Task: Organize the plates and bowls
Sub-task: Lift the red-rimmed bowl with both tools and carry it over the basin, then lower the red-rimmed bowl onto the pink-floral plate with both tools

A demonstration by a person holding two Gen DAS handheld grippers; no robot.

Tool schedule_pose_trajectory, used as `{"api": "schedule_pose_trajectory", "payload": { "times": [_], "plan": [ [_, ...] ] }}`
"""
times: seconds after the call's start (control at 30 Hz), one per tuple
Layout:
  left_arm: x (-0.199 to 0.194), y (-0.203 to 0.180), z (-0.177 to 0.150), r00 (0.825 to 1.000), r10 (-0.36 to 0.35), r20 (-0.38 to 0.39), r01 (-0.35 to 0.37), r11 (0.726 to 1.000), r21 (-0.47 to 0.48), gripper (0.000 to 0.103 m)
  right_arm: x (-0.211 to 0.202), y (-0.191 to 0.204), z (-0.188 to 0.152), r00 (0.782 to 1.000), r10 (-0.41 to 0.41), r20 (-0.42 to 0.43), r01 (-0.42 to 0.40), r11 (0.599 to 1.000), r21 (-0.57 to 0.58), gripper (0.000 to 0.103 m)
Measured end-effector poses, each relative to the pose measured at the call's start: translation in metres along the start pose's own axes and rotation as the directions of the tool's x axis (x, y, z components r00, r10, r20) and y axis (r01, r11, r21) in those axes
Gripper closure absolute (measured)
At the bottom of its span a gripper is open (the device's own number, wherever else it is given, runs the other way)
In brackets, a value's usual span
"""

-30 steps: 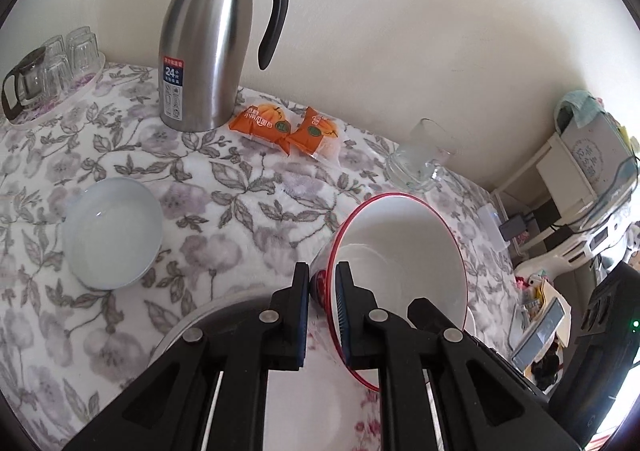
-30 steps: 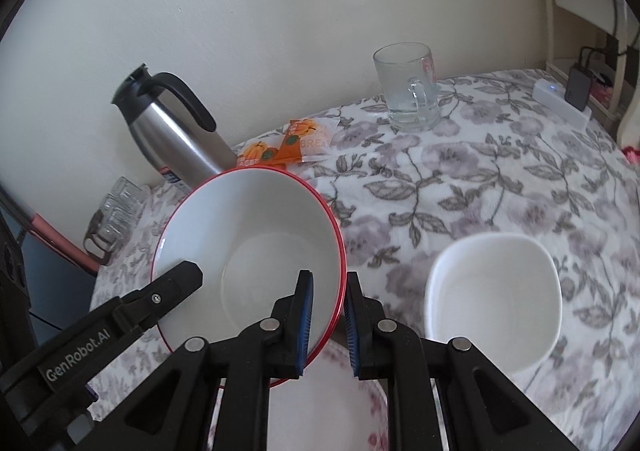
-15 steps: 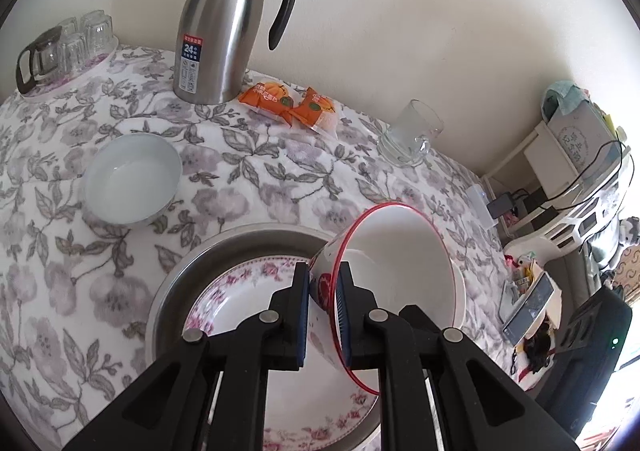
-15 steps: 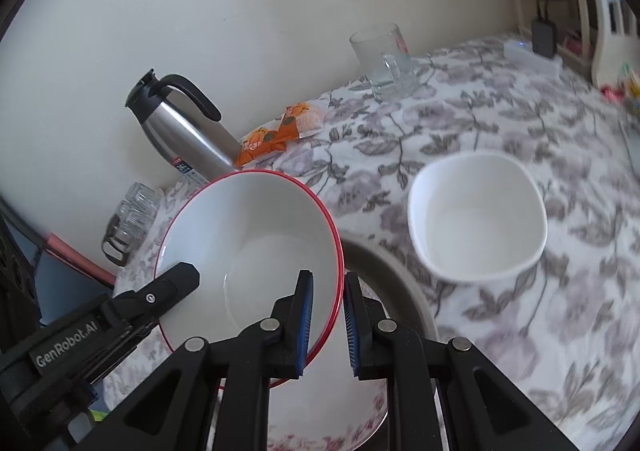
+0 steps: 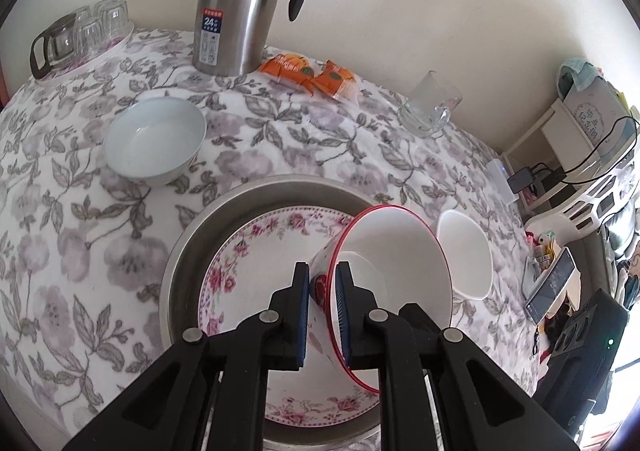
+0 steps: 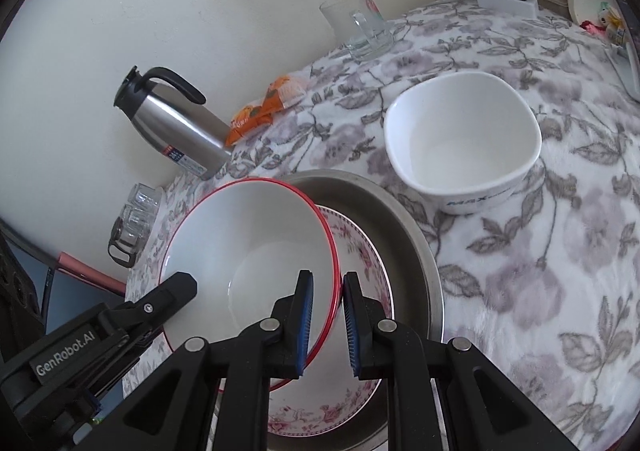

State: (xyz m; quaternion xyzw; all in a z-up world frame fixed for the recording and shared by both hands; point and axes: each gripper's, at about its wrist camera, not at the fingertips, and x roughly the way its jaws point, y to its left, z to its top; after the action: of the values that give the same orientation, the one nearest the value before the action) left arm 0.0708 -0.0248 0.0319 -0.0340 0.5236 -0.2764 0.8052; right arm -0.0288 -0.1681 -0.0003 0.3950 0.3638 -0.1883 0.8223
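A red-rimmed white bowl [image 5: 396, 251] [image 6: 260, 251] is held by both grippers over a floral plate [image 5: 256, 251] [image 6: 360, 263] that lies in a steel pan [image 5: 188, 259] [image 6: 404, 227]. My left gripper [image 5: 323, 311] is shut on the bowl's left rim. My right gripper [image 6: 325, 319] is shut on its right rim. The left gripper's arm shows in the right wrist view [image 6: 120, 327]. A pale round bowl [image 5: 154, 139] sits on the cloth to the left. A white square bowl [image 5: 466, 255] [image 6: 464, 139] sits to the right of the pan.
A steel thermos [image 5: 240, 7] [image 6: 172, 127], orange snack packets [image 5: 312, 75] [image 6: 264, 107] and a glass mug [image 5: 428, 107] [image 6: 360, 27] stand along the wall. A tray of glasses [image 5: 80, 35] is at the far left. Shelves and cables [image 5: 580, 147] lie beyond the table's right edge.
Both grippers have lifted and drawn back with the red-rimmed bowl. The pan, the floral plate and the white square bowl have come into fuller view beneath it.
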Motion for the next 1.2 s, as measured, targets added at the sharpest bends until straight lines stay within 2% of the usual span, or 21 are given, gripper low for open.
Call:
{"api": "schedule_pose_trajectory", "payload": {
  "times": [0.27,0.83,1.2],
  "plan": [
    [0.002,0.004,-0.003,1.000,0.025,-0.002,-0.025,1.000,-0.001,0.090,0.003,0.007,0.000,1.000,-0.025,-0.009,0.025,0.998,-0.052,0.086],
    [0.022,0.023,-0.003,0.998,0.021,-0.058,-0.025,0.998,-0.061,0.090,0.010,0.021,-0.002,0.997,-0.077,-0.007,0.075,0.987,-0.145,0.086],
    [0.023,0.031,0.000,0.999,0.019,-0.049,-0.024,0.995,-0.092,0.090,0.015,0.025,-0.002,0.998,-0.055,-0.019,0.051,0.985,-0.164,0.085]
  ]
}}
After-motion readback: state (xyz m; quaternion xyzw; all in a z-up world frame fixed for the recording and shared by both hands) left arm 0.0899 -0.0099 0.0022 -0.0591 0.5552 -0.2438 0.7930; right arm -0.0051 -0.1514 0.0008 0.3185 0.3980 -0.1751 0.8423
